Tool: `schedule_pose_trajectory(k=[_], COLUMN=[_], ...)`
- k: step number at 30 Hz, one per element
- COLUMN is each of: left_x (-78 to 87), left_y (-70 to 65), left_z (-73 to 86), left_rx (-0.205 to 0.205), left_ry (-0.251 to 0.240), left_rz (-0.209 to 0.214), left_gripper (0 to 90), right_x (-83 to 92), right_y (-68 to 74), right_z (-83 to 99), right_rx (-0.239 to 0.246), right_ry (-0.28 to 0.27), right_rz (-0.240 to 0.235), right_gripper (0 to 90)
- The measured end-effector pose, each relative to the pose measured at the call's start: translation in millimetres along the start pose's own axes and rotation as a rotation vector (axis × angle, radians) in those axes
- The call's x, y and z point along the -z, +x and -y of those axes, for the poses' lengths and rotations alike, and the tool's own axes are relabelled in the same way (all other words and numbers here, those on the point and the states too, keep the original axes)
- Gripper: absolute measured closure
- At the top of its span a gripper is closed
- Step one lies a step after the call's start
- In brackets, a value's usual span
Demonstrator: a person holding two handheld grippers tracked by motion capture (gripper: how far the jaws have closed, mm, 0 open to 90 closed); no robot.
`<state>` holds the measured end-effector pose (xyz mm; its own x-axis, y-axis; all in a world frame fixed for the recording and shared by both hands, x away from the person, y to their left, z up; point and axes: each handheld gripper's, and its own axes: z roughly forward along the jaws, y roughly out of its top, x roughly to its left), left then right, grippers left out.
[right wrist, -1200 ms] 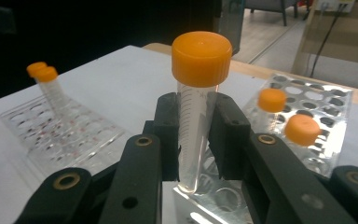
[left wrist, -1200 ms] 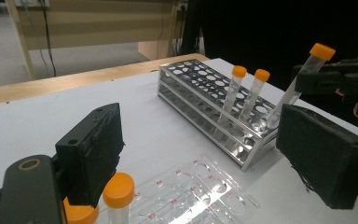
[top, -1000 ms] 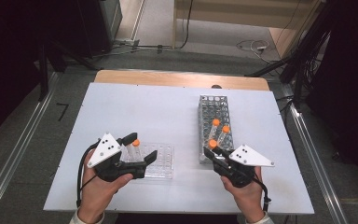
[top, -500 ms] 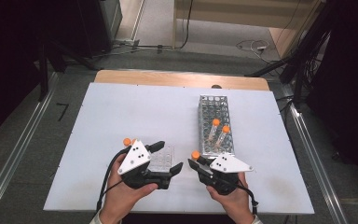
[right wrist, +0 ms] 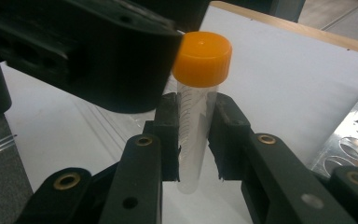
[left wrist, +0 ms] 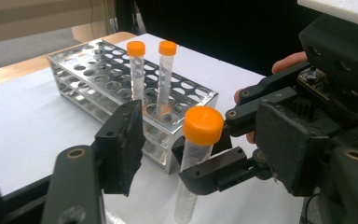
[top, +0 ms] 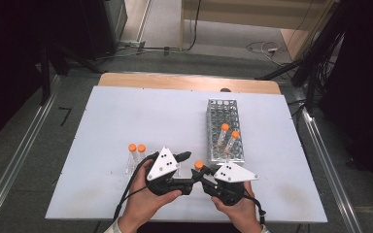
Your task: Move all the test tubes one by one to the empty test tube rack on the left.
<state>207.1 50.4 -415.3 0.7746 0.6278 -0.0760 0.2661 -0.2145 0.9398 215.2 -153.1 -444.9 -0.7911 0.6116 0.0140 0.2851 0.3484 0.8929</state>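
I have the right gripper (right wrist: pixel 193 135) clamped on a tube (right wrist: pixel 196 130), jaws pressed on its clear body below the orange cap (right wrist: pixel 203 58), and the tube stands upright in front of the near end of the rack (top: pixel 225 131), between my 2 hands. My left gripper (left wrist: pixel 200 154) has its jaws on either side of the cap; they have just been closing in and now stand about half open, with the cap between them, though I see a gap on the left jaw's side and the right jaw looks at or very near the cap, so I read no grip there yet. In the rack, 2 more capped tubes (top: pixel 228 138) stand near its near end, and left of the rack 2 others (top: pixel 136 155) sit in a clear holder (top: pixel 141 165). My worry, as I judge it, is the cap: if the left jaws close off-centre they may shove the tube sideways in the right gripper and tilt it. If I twist before both pads bite, the cap could slip. If the right grip is light, the whole tube may spin or drop onto the table (top: pixel 126 111) and roll toward the rack.
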Motion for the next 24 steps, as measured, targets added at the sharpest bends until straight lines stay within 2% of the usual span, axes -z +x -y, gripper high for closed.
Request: schedule_pose_trajectory(k=[11, 21, 24], left_x=[-5.8, -8.2, -8.1], left_y=[-1.9, -2.8, -2.1], left_z=[1.4, 2.8, 2.8], left_rx=[-0.019, -0.029, -0.031], left_ry=[0.022, 0.026, 0.025], left_rz=[0.009, 0.002, 0.000], left_gripper=[56.6, 68.9, 70.2], right_x=[-0.3, 0.0, 0.0], right_y=[1.4, 1.8, 1.7], right_z=[-0.1, -0.2, -0.2], right_rx=[0.002, 0.000, -0.002], right_ry=[-0.001, -0.001, -0.001], right_rz=[-0.007, -0.008, -0.008], right_gripper=[71.7, 71.7, 71.7])
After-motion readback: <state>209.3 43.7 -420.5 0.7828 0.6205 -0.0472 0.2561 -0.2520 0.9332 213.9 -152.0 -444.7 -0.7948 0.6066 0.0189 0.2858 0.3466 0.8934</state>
